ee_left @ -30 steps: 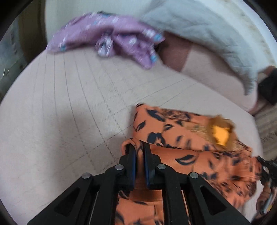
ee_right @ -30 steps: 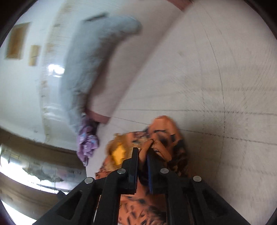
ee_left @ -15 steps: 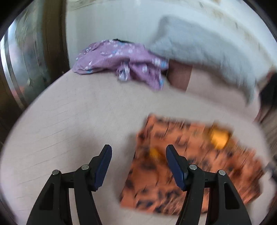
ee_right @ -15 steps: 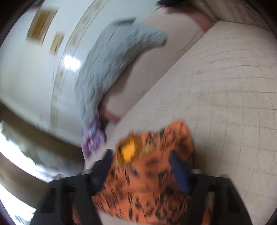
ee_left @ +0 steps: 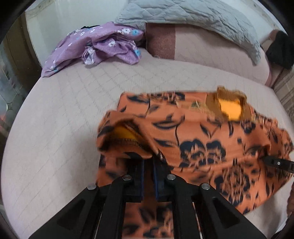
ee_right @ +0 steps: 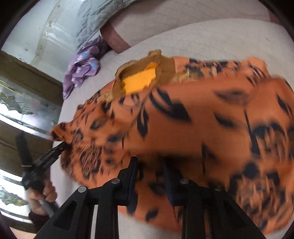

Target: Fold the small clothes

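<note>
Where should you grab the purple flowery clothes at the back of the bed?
Probably the flat flap of the purple flowery garment that spreads toward the near left, lying on the bed cover. Come in low from the front, since that edge looks thin, while the middle is bunched up and its far side sits against the grey quilt.

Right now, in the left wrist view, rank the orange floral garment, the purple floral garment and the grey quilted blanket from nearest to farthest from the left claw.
1. Orange floral garment: pinched in the left claw, low centre.
2. Purple floral garment: crumpled at the bed's far left.
3. Grey quilted blanket: draped along the far top right, just behind the purple one.
</note>
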Action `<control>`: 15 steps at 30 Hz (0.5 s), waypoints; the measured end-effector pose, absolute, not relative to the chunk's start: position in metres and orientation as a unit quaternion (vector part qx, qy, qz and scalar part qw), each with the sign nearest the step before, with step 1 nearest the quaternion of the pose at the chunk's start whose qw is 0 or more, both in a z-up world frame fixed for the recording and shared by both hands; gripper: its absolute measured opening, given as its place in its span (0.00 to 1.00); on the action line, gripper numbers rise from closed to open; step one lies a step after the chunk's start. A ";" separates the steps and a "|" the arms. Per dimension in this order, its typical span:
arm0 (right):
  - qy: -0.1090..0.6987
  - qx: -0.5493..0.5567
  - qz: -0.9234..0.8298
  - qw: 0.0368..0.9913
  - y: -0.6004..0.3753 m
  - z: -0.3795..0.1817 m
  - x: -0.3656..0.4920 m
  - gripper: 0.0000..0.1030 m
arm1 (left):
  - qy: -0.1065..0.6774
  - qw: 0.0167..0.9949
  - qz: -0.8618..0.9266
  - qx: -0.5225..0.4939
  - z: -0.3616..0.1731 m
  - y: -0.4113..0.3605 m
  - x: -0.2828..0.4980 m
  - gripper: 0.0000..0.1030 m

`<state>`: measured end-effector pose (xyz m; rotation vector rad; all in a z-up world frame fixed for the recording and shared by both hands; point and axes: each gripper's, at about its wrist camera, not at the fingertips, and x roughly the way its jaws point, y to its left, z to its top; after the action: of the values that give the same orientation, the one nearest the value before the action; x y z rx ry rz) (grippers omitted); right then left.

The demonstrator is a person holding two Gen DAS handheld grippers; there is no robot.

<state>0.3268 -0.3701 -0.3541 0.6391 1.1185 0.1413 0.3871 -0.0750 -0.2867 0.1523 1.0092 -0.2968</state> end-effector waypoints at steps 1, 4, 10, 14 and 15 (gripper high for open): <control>0.508 0.299 0.058 0.806 -0.374 -0.353 0.334 0.29 | 0.473 0.867 -0.144 0.068 -0.286 -0.076 0.393 0.08; 0.441 0.309 0.015 0.842 -0.389 -0.339 0.347 0.29 | 0.442 0.883 -0.149 0.048 -0.278 -0.078 0.406 0.08; 0.313 0.355 -0.016 0.881 -0.420 -0.314 0.348 0.31 | 0.394 0.911 -0.120 -0.009 -0.260 -0.059 0.417 0.14; 0.342 0.346 -0.021 0.873 -0.425 -0.314 0.343 0.31 | 0.435 0.897 -0.075 0.015 -0.267 -0.048 0.420 0.14; 0.348 0.344 -0.027 0.871 -0.428 -0.314 0.337 0.31 | 0.439 0.896 -0.067 0.013 -0.267 -0.044 0.418 0.14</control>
<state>0.3370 -0.4278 -0.3141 0.7201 0.7282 -0.0573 0.4182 -0.0435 -0.2673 0.0272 0.9106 -0.1384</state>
